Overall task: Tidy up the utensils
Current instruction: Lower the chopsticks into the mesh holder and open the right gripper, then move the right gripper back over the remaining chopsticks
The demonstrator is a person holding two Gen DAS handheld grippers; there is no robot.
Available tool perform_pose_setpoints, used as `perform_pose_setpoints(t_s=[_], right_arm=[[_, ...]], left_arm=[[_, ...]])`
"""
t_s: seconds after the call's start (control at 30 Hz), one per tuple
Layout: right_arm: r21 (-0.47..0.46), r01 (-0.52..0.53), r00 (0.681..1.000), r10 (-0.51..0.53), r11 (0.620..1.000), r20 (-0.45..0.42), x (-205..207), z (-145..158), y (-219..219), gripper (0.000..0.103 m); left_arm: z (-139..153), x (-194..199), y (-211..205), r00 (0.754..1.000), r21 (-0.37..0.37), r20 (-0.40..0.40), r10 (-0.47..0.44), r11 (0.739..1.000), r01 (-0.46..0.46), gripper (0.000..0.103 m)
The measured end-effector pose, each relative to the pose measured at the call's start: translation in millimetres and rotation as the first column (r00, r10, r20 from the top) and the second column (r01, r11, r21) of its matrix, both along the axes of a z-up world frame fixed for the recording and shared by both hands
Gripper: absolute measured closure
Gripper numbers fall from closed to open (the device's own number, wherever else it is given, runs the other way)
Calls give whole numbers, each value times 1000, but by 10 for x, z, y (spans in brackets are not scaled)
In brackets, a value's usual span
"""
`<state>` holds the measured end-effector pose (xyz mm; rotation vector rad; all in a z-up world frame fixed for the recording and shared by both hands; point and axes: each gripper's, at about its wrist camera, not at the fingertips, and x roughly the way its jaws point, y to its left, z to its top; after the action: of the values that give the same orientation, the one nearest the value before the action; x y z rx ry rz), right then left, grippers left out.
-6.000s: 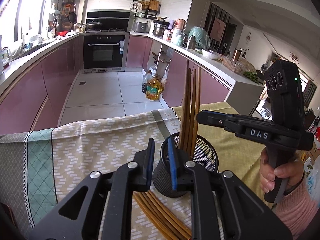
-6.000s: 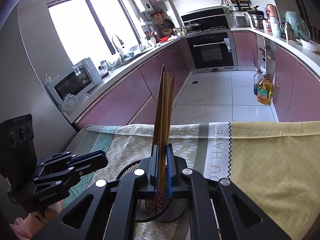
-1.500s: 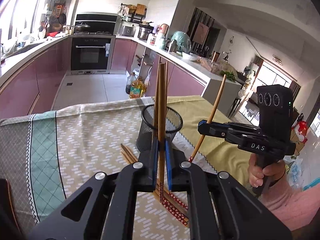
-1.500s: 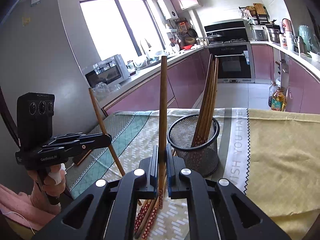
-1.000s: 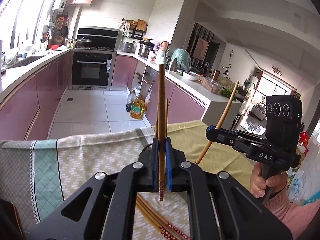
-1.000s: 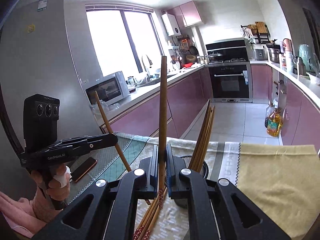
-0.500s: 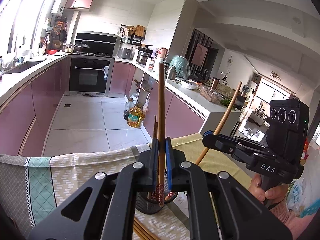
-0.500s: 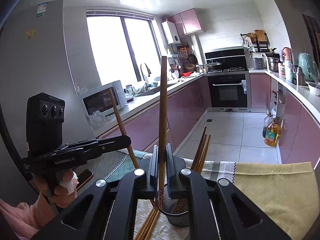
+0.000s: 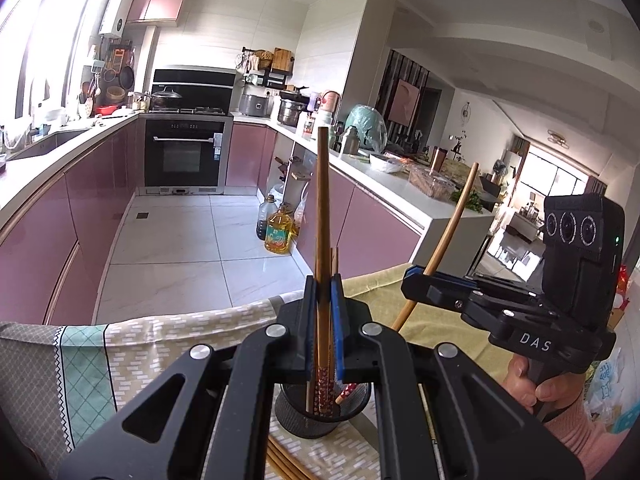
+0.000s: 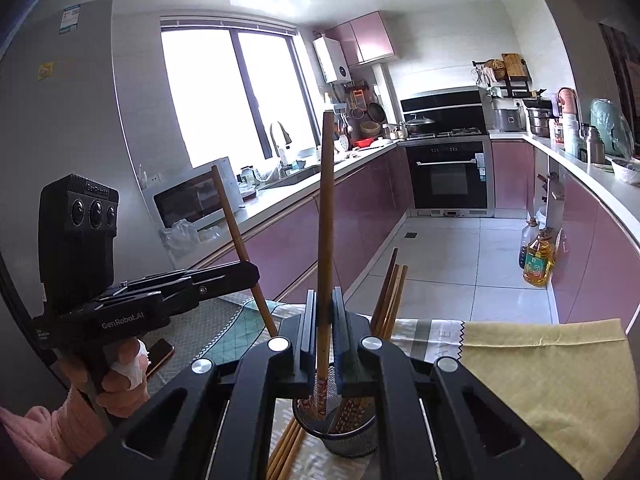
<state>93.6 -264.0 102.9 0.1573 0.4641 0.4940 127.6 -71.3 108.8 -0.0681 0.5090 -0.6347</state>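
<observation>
A black mesh utensil cup (image 9: 296, 416) stands on the cloth-covered table, with several brown chopsticks (image 10: 390, 296) in it. My left gripper (image 9: 322, 320) is shut on one upright chopstick (image 9: 322, 208) whose patterned lower end hangs over the cup mouth. My right gripper (image 10: 326, 328) is shut on another upright chopstick (image 10: 327, 216), its patterned tip inside the cup (image 10: 352, 446). In the left wrist view the right gripper (image 9: 420, 284) is at the right; in the right wrist view the left gripper (image 10: 252, 272) is at the left. More chopsticks (image 10: 286, 454) lie on the table beside the cup.
The table carries a patterned cloth (image 9: 132, 344) and a yellow cloth (image 10: 540, 372). A phone (image 10: 160, 354) lies at the table's left. Beyond the table edge are the tiled kitchen floor, pink cabinets, an oven (image 9: 186, 156) and oil bottles (image 9: 280, 234).
Both grippers have risen and come over the cup. The two held chopsticks have come down so their patterned ends hang at the cup mouth.
</observation>
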Motion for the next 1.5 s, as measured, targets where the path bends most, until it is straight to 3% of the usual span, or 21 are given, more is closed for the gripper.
perform_pose_setpoints(t_s=[0.67,1.03,1.3,1.5], right_arm=[[-54,-21,981,11,998,-193,399,-491,94,97],[-46,14,967,-25,999,-254,571,-670,38,96],[-42,34,968,-43,999,-246,538,-663,6,91],[-40,46,973,-54,998,-226,442,-637,-34,86]], left_arm=[[-474,199,-181,994,163,-111,5,987,13,96],[-567,380,-274,991,178,-135,11,984,14,95],[-730,456,-259,986,177,-165,27,984,2,95],[-717,357,-128,989,153,-140,52,988,-30,91]])
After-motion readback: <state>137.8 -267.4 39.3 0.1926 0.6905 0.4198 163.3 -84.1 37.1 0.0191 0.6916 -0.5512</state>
